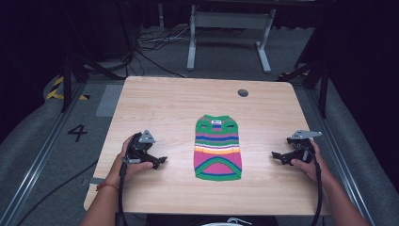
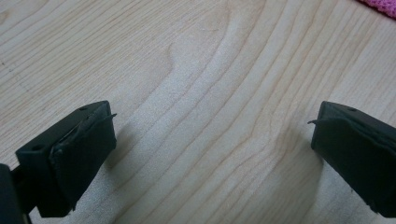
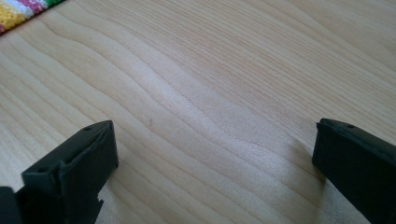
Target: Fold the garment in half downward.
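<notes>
A small striped knitted sweater (image 1: 218,148) in green, blue, yellow and pink lies flat in the middle of the wooden table (image 1: 164,103). To its left rests my left gripper (image 1: 160,161), held in a hand and pointing at the sweater, jaws wide apart over bare wood (image 2: 212,116). A pink edge of the sweater (image 2: 380,5) shows at the top right of the left gripper view. On the sweater's right, my right gripper (image 1: 276,156) points back toward it, open with nothing between its jaws (image 3: 215,126). The sweater's yellow stripe (image 3: 16,14) peeks in at the top left of the right gripper view.
A round cable hole (image 1: 243,92) sits near the table's far edge. Beyond the table stand a grey metal frame (image 1: 226,28) and loose cables (image 1: 155,42) on the floor. Dark rails run along both sides.
</notes>
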